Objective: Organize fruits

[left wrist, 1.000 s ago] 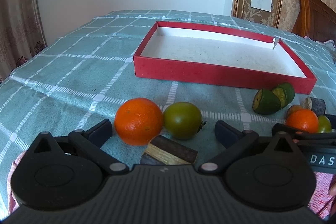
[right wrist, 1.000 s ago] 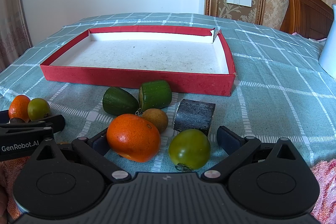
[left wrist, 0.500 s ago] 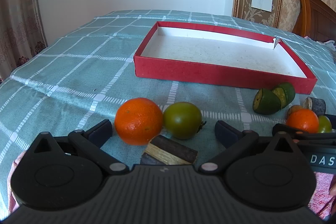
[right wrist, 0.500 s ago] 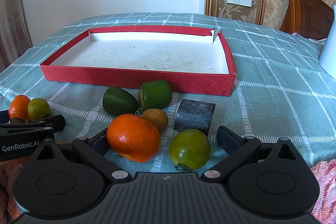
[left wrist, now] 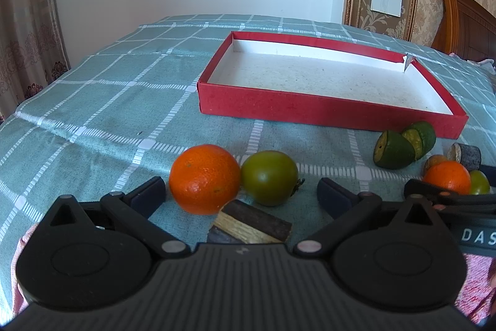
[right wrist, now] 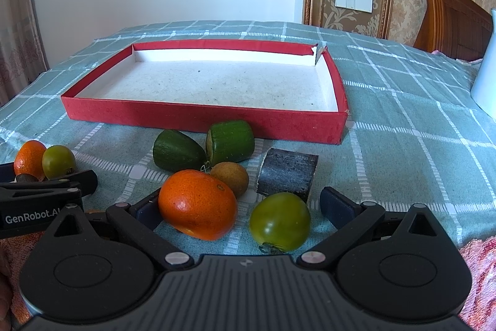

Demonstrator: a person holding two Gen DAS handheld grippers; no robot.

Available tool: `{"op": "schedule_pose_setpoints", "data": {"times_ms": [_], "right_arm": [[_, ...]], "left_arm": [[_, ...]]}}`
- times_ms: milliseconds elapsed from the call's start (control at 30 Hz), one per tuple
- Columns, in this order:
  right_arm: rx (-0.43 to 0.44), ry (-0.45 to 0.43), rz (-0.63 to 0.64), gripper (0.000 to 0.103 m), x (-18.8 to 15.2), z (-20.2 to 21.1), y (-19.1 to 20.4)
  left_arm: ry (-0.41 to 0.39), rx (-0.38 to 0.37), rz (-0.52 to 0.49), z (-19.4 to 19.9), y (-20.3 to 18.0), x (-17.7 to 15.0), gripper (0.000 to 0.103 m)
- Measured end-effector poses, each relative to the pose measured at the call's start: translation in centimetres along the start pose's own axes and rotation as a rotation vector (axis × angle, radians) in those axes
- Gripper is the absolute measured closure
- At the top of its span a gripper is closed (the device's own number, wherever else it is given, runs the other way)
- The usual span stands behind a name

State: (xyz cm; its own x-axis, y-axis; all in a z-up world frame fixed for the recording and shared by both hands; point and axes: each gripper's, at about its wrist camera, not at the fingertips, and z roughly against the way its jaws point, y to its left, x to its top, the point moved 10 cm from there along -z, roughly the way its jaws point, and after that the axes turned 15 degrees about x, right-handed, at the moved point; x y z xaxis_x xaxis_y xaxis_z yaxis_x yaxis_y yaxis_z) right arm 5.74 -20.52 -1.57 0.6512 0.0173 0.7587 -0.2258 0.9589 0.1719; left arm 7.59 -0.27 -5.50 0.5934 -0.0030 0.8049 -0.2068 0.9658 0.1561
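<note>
Left claw (left wrist: pixel 241 194) is held spread around an orange (left wrist: pixel 204 178) and green tomato (left wrist: pixel 269 177); right claw (right wrist: pixel 240 207) likewise spread around another pair; red tray (right wrist: pixel 201 117) is seen at 12 o'clock, nothing gripped.

On the bed's checked green cover (left wrist: pixel 102 101) we list: one shallow red box (left wrist: pixel 328 110), white inside, holding nothing. Between the wide-apart jaws of our left gripper (left wrist: pixel 241 196): one orange (left wrist: pixel 204 178) touching one green tomato (left wrist: pixel 269 177), and a dark block (left wrist: pixel 252 226) nearest us. Far right: two green cut pieces (left wrist: pixel 403 145).
</note>
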Motion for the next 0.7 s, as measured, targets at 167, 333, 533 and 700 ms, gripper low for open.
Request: {"op": "schedule_pose_setpoints", "data": {"times_ms": [167,333,533,700], "right_arm": [[0.001,-0.065,0.015,0.0,0.9,1.4,0.0],[0.031,-0.137,0.004,0.0,1.3,4.9,-1.1],[0.044,-0.241,0.031,0.027,1.5,8.9,-2.5],[0.032,-0.182,0.029,0.072,0.6,8.9,-3.6]], "left_arm": [[0.0,0.0,0.0,0.0,0.0,0.0,0.0],[0.0,0.0,0.0,0.0,0.0,0.0,0.0],[-0.001,-0.002,0.0,0.0,0.0,0.0,0.0],[-0.003,-0.014,0.0,0.0,-0.1,0.0,0.0]]}}
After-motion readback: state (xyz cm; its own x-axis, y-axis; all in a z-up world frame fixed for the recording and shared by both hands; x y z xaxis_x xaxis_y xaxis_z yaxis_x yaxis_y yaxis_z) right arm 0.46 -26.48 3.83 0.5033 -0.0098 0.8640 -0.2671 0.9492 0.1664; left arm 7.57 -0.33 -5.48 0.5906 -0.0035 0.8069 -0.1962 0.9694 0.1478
